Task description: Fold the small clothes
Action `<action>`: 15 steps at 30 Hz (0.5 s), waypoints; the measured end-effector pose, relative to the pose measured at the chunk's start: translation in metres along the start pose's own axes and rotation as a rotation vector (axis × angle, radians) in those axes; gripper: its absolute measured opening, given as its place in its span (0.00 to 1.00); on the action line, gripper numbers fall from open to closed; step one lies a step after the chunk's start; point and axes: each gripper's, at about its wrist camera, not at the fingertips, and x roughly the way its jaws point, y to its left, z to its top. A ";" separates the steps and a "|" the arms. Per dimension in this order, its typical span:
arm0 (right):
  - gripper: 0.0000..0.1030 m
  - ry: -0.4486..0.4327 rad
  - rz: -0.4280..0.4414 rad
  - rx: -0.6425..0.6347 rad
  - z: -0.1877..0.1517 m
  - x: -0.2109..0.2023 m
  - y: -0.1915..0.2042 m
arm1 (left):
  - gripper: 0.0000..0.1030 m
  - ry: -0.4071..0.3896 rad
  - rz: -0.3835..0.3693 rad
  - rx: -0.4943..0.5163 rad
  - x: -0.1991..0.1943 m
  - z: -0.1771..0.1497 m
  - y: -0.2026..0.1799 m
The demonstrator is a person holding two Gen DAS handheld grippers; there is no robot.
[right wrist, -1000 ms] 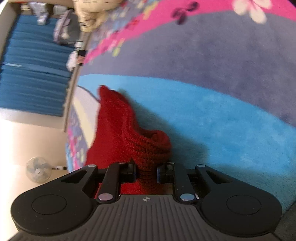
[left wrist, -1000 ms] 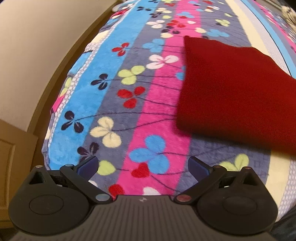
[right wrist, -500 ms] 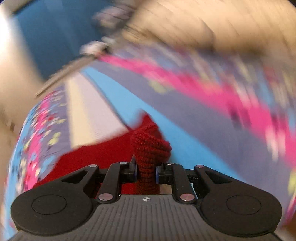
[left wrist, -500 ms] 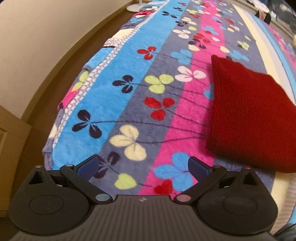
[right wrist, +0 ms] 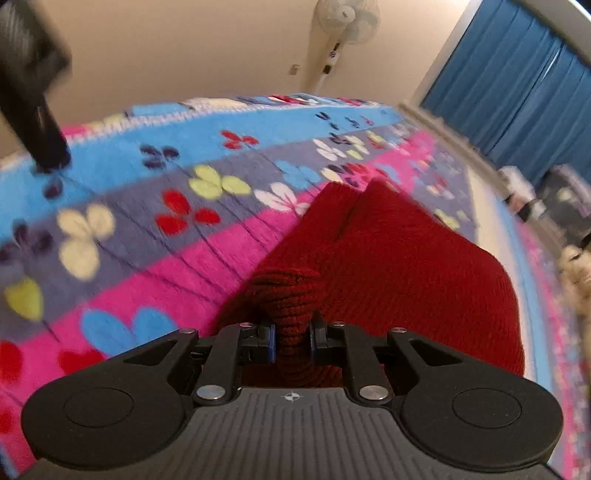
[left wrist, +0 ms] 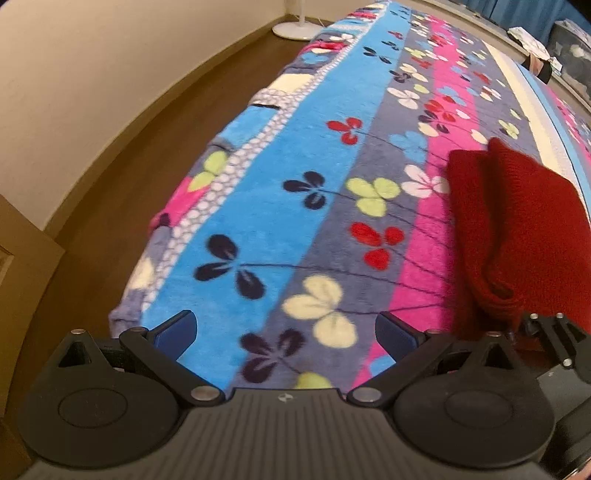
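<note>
A dark red knitted garment [left wrist: 517, 229] lies folded over on the flowered blanket [left wrist: 295, 177], at the right of the left wrist view. My left gripper [left wrist: 286, 328] is open and empty above the blanket, left of the garment. My right gripper [right wrist: 291, 339] is shut on a bunched edge of the red garment [right wrist: 388, 258], whose doubled layers spread ahead of it. The right gripper also shows at the lower right of the left wrist view [left wrist: 546, 332].
The bed's left edge drops to a brown floor [left wrist: 110, 177] beside a beige wall. A standing fan [right wrist: 343, 22] and blue curtains [right wrist: 517, 81] stand beyond the bed. Cluttered items [left wrist: 535, 55] lie at the far right. The blurred left gripper body [right wrist: 33, 92] shows upper left in the right wrist view.
My right gripper has swung the pinched red edge across over the garment, doubling it. My left gripper has drawn back and to the left, staying open.
</note>
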 end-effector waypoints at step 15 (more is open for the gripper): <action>0.58 0.031 0.323 0.163 -0.008 -0.063 -0.001 | 1.00 -0.011 -0.026 0.046 -0.010 -0.010 -0.016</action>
